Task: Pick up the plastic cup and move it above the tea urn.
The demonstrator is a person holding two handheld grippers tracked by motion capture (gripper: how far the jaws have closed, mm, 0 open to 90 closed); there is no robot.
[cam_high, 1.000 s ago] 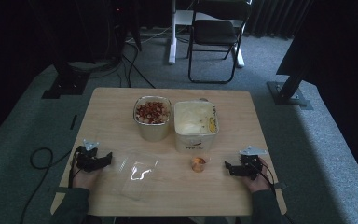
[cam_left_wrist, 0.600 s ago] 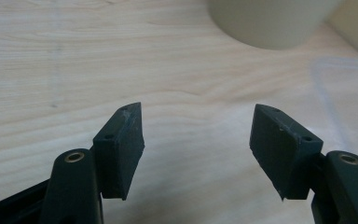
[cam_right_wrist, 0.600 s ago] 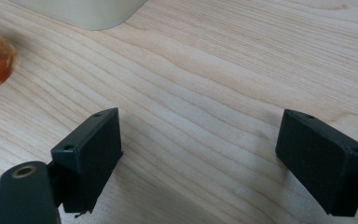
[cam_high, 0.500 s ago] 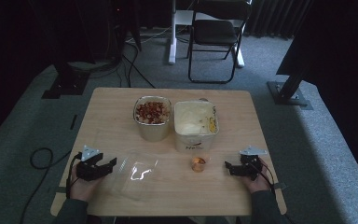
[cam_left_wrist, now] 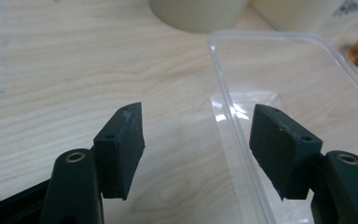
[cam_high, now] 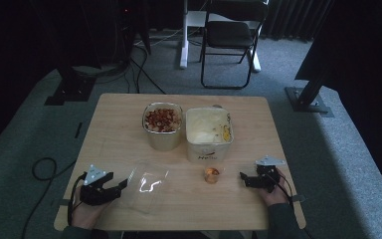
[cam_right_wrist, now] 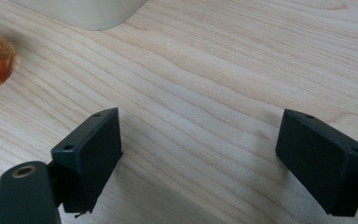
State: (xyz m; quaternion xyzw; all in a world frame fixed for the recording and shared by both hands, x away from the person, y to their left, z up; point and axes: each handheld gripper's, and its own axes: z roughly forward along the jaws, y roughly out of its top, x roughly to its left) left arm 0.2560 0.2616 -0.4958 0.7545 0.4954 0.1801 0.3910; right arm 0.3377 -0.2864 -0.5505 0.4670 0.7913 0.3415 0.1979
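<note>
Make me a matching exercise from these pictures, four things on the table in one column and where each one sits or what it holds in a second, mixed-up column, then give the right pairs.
Things:
1. Clear plastic tray
2. Round tub
3. Square tub
4. Small orange cup

Descriptions:
A. Holds pale, creamy food
B. Stands alone in front of the square tub, ahead of the right gripper
C. Holds reddish-brown pieces
D. Lies empty, its edge between the open jaws of the left gripper

Pairs: 1-D, 2-C, 3-A, 4-B
</note>
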